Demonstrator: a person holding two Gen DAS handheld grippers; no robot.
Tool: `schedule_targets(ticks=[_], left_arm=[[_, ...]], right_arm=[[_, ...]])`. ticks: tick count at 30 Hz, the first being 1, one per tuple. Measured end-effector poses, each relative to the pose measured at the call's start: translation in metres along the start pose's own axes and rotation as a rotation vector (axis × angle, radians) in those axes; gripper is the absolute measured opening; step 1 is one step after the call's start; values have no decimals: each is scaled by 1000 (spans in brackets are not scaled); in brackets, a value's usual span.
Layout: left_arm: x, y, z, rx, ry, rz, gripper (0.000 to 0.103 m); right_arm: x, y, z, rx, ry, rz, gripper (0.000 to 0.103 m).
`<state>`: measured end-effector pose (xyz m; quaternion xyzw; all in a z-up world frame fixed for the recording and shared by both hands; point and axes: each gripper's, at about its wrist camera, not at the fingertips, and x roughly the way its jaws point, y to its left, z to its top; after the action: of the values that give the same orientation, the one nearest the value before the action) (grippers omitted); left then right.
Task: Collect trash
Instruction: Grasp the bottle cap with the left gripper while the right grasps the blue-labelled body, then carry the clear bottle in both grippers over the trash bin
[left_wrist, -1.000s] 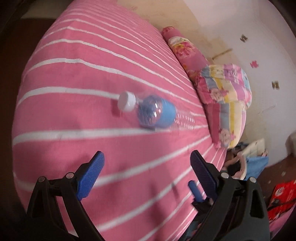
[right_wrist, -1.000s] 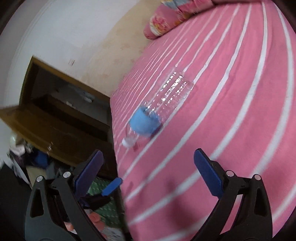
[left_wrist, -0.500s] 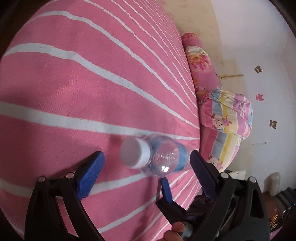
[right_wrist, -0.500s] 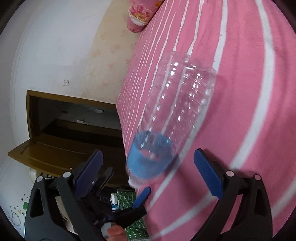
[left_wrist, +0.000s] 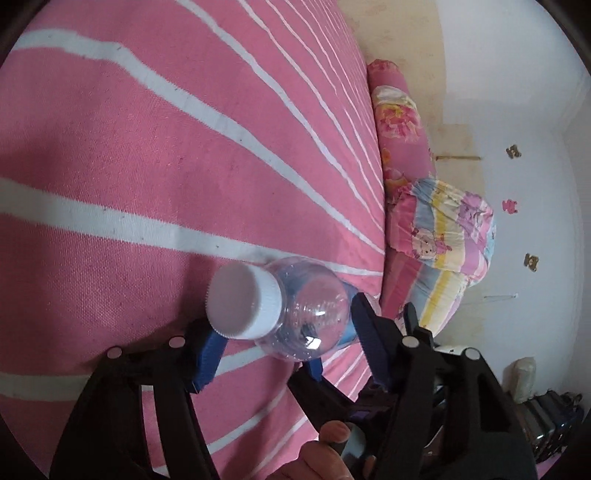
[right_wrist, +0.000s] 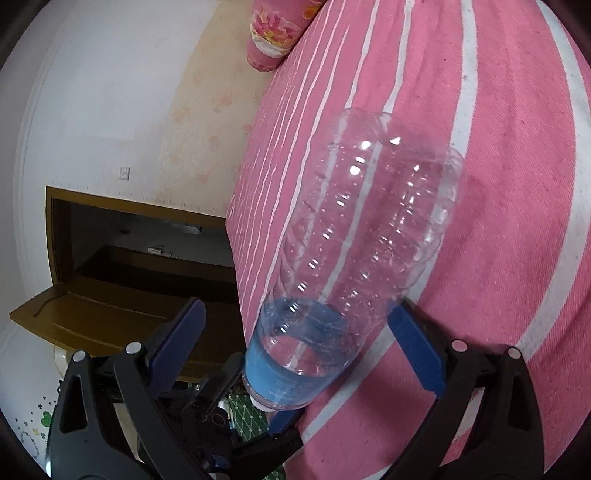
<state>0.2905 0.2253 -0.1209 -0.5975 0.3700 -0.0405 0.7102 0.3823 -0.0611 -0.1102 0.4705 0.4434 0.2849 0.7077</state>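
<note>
The bed (left_wrist: 155, 155), under its pink sheet with white stripes, fills both views, and everything else is placed against it. Two flowered pillows (left_wrist: 439, 229) lie at its far end by the wall, and a dark wooden cabinet (right_wrist: 122, 266) stands off its side.

On the bed lies the clear plastic bottle (right_wrist: 365, 236), empty, with a blue label band near the neck and a white cap (left_wrist: 242, 301). It rests on its side on the sheet, near the bed's edge.

A second ago both tools hung back from the bed with the bottle small and well ahead of them. Half a second ago the bottle sat between wide-open jaws in both views. Now the left hand-held gripper (left_wrist: 284, 339) has narrowed: its blue pads press in at the cap and shoulder, so it looks to be clamping the neck end. The right hand-held gripper (right_wrist: 306, 343) has come in around the label band, but its jaws are spread, the right pad touching or nearly touching the bottle and the left pad clear of it.

My reading is that the approach is over and the grasp has just been made on the left. The bottle is not yet lifted off the bed. With only the tapered neck pinched, it may swing or slip when raised.
</note>
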Motion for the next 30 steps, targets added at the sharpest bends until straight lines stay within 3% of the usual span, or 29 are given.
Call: schedule_targets(ticks=[1,2,3,8,18,24,30], left_arm=[[0,1,0,-4,-1,-5,62],[0,1,0,-9,-2,-12,62],[0,2,0,-13,-2,-19,60],[0,6,-2,-30,20,-57,58],[-10,-1,-28,-16,22,-64,58],[-26,-4,-68,-25,42,-134,58],[-61,-12,-130,-28,26,-195,58]], right_arm=[[1,-2,1,-2,-1,0,94],[1,-3,1,-1,0,-6,84],[0,-8,2,8,4,-22,67],[-8,-27,4,83,6,40,62],[-30,-30,-3,92,-20,38,61],[-76,-16,-16,41,-41,31,60],[-140,-3,-48,0,-65,57,57]])
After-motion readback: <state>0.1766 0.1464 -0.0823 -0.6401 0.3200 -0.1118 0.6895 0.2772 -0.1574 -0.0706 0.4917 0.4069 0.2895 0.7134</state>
